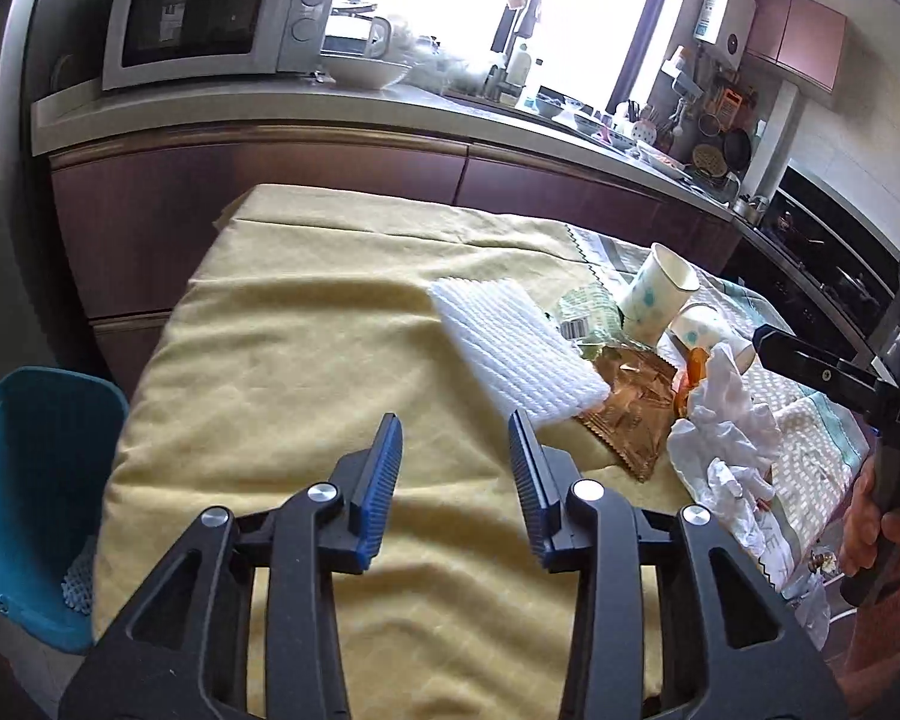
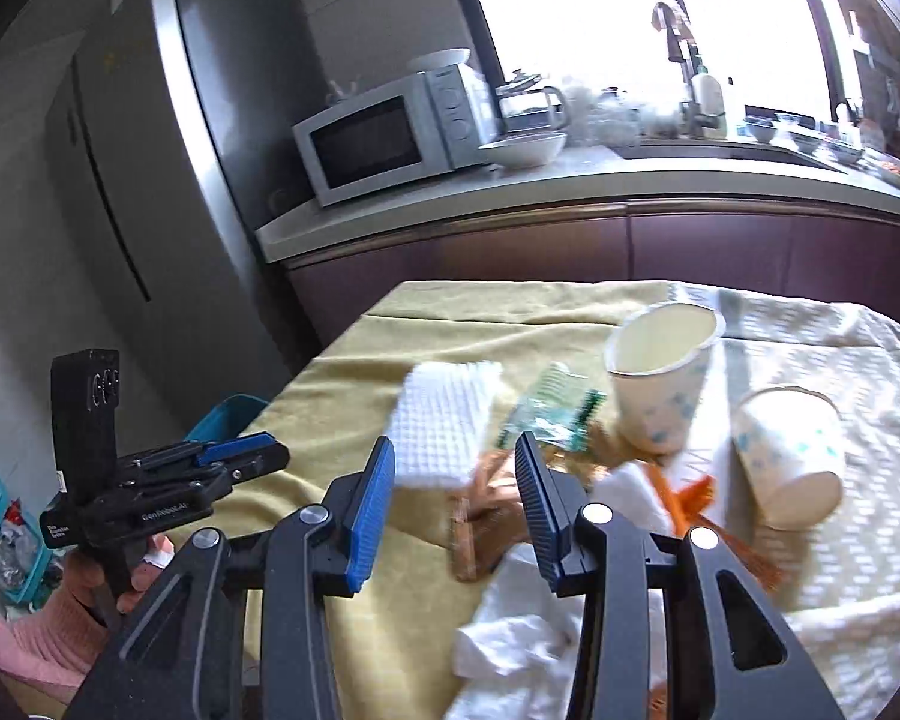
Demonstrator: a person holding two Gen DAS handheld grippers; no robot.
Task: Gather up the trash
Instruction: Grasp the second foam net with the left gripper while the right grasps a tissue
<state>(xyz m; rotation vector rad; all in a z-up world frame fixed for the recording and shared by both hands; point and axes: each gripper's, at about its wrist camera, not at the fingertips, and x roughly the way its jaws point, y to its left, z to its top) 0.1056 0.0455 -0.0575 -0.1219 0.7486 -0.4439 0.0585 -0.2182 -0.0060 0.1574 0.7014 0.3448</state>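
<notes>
Tabletop (image 1: pixel 282 324) under yellow cloth, teal bin (image 1: pixel 36 480) at its left edge, trash pile (image 1: pixel 630 372) of foam sheet, wrappers, tissue, two paper cups, ahead-right of left gripper (image 1: pixel 455 441), just ahead of right gripper (image 2: pixel 455 468), both jaws parted, empty.

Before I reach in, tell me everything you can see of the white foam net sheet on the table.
The white foam net sheet is a flat, roughly rectangular pad of soft-looking ribbed mesh foam, empty and uncrushed. It lies on the yellow tablecloth at the left edge of the trash pile, its far end beside the green wrapper and its near corner overlapping the brown foil wrapper. Neither gripper touches it; the left gripper hangs open just short of its near corner.
</notes>
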